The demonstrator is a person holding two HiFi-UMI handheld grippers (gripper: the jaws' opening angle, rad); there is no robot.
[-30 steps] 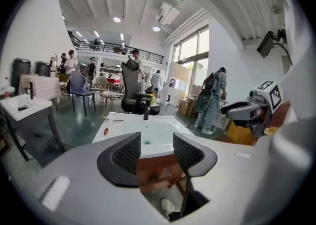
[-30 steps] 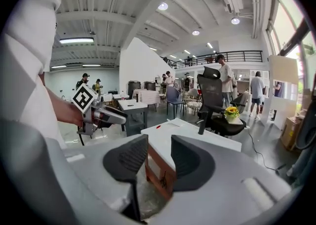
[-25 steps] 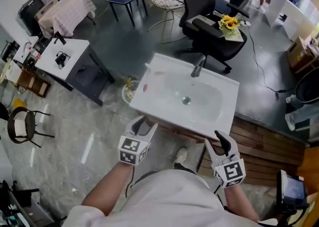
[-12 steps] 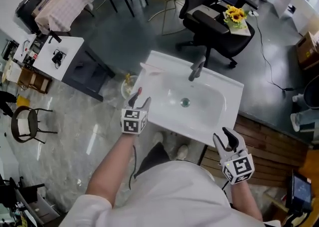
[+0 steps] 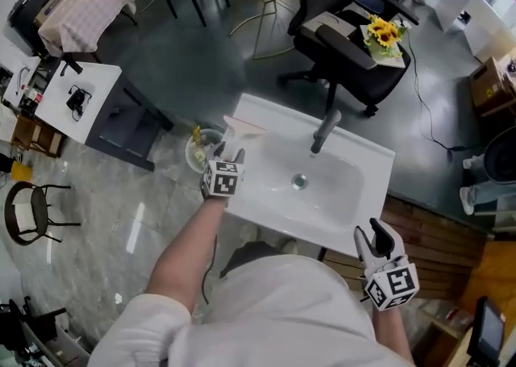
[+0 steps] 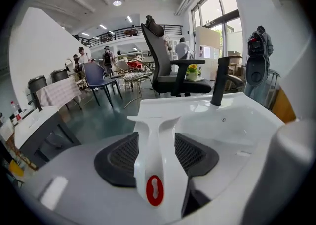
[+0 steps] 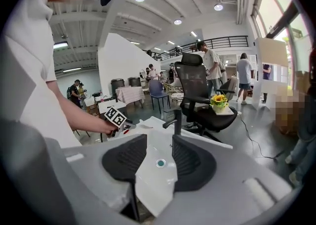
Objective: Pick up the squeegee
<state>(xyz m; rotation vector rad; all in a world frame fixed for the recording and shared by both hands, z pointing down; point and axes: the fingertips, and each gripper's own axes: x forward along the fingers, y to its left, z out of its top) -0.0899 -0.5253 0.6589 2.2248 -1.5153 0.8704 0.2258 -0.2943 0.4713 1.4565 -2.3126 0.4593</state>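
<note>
The white squeegee (image 5: 241,127) lies on the back-left rim of the white sink (image 5: 359,188). Its blade points away from me and a red hang-hole marks its near end. In the left gripper view the squeegee's handle (image 6: 154,140) runs between the two black pads. My left gripper (image 5: 228,154) stands open around the handle after its jaws opened wider, and the pads do not press on it. Off the sink's front-right corner, my right gripper (image 5: 377,236) is open with nothing in it. Between that gripper's jaws (image 7: 158,162) the basin's drain shows.
A black faucet (image 5: 322,130) stands at the sink's back. A small bin (image 5: 200,149) sits on the floor left of the sink. Behind are an office chair (image 5: 334,27) with sunflowers (image 5: 382,35) and a white side table (image 5: 76,95). Wooden boards (image 5: 439,248) lie to the right.
My left gripper moved from the sink's near edge forward along its left side, coming over the squeegee handle. The right gripper shifted a little to the right at the front corner.
</note>
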